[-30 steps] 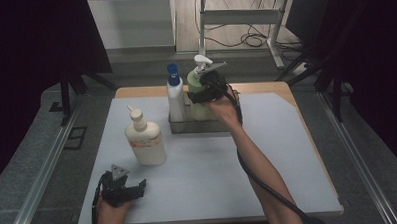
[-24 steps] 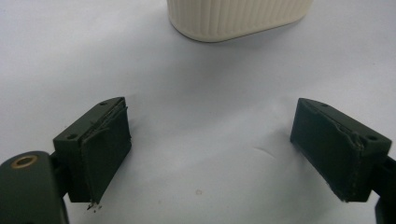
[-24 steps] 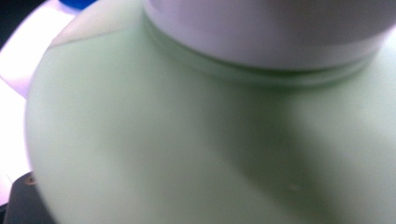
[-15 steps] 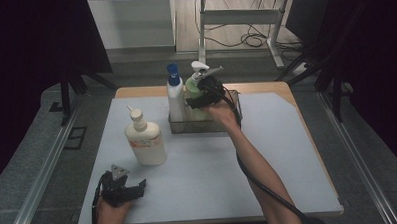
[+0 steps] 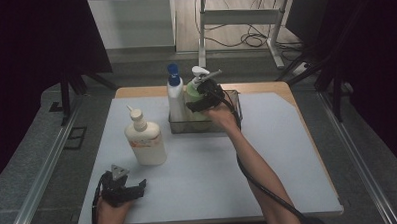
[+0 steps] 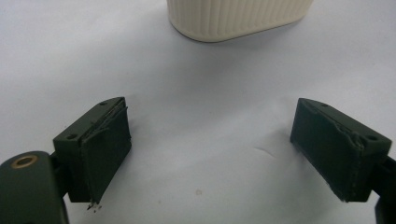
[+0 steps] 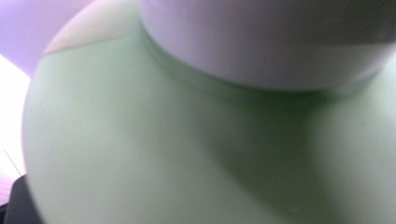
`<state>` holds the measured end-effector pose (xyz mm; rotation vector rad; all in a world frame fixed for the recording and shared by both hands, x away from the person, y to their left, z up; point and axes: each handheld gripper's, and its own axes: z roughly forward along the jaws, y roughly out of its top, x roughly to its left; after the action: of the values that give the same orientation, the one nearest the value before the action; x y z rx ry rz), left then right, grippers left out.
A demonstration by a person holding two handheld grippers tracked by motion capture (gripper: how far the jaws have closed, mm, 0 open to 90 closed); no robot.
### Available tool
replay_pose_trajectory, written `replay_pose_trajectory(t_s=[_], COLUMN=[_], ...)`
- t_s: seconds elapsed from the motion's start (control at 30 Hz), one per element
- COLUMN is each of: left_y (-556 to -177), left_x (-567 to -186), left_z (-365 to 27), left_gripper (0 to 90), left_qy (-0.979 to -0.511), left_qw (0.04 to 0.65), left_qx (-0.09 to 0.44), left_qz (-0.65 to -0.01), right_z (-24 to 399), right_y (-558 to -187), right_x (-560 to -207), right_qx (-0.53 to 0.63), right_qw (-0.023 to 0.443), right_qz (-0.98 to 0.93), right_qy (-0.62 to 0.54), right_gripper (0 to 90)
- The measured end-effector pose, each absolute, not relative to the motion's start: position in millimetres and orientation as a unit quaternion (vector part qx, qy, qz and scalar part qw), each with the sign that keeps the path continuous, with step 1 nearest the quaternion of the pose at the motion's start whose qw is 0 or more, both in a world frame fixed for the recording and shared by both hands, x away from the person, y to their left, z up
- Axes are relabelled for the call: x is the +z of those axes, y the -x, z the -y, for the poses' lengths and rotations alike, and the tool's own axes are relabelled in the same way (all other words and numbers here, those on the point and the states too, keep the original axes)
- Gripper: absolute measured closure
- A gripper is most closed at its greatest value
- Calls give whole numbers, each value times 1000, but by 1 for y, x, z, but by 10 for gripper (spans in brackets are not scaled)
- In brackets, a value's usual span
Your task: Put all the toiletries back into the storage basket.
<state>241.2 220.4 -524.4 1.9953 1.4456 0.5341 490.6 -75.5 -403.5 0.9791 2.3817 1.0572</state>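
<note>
A green pump bottle (image 5: 192,90) stands in a clear bin (image 5: 236,113) at the back of the table, next to a white bottle with a blue cap (image 5: 175,99). My right gripper (image 5: 200,100) is shut on the green bottle's upper body. In the right gripper view the green bottle's shoulder (image 7: 140,144) and white collar sit very close, hiding the jaws. My left gripper (image 5: 124,183) rests on the mat near the front left edge. In its own view the left gripper (image 6: 210,140) is open with nothing between the jaws. A cream pump bottle (image 5: 146,141) stands ahead of it; its ribbed base (image 6: 233,18) shows.
A pale grey mat (image 5: 278,159) covers the wooden table. Metal rails run along both sides of the table. A stand and cables lie on the floor behind it. The right forearm crosses the mat from the front edge to the bin.
The right gripper and the green bottle have shifted slightly left and sunk a little into the bin. The left gripper has stayed where it was.
</note>
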Motion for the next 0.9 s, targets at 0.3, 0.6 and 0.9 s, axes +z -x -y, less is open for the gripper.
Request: replay_pose_trajectory(t_s=[0.3,0.6,0.9], left_y=[-241,-241,-241], left_x=[-524,-524,-524], left_z=[-221,-220,-220], left_gripper=[118,118,118], left_qy=[-754,-754,-754], left_qw=[304,304,304], left_qx=[202,202,202], left_qz=[-545,-545,-545], right_z=[76,79,88], right_y=[-491,-493,-495], right_x=[-411,-414,-417], right_qx=[368,371,393], right_qw=[171,166,148], right_qz=[-845,-843,-841], right_qy=[-349,-353,-343], right_gripper=[124,120,83])
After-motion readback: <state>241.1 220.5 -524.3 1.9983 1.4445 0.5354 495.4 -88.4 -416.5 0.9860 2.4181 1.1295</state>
